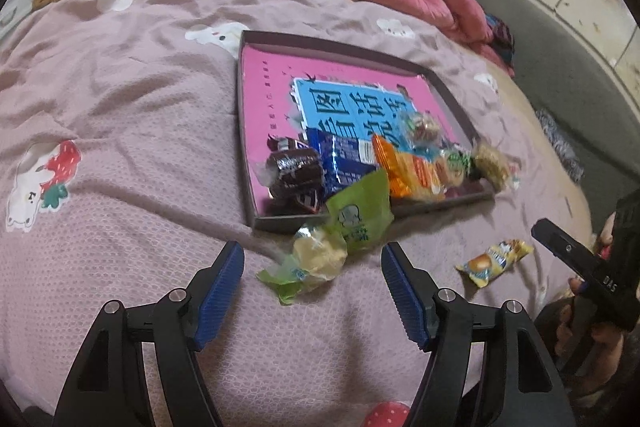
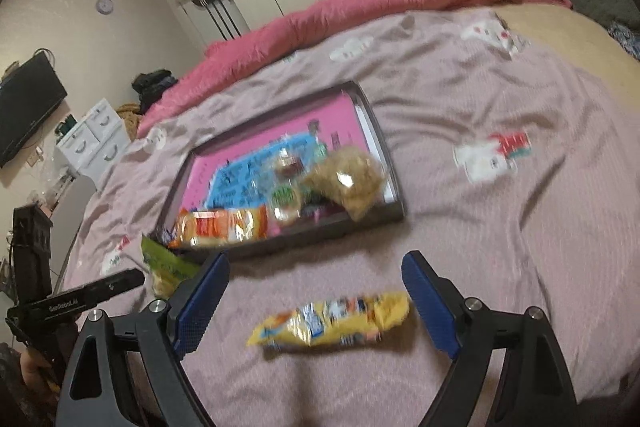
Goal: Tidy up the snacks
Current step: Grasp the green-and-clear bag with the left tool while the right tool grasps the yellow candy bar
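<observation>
Lower centre, yellow pack point(image 2: 330, 319): light, crinkly, slippery; pinch mid-body.
right gripper point(image 2: 316, 301): jaws wide, astride, not touching.
left gripper point(image 1: 312, 291): jaws apart, empty, by green pack point(image 1: 320, 251).

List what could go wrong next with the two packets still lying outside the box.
The green packet lies crumpled against the box wall, so the open left claw may pinch only loose wrapper and slip. The near end of the box is already heaped with snacks; the yellow packet, lying between the open right claw fingers, could slide off.
</observation>
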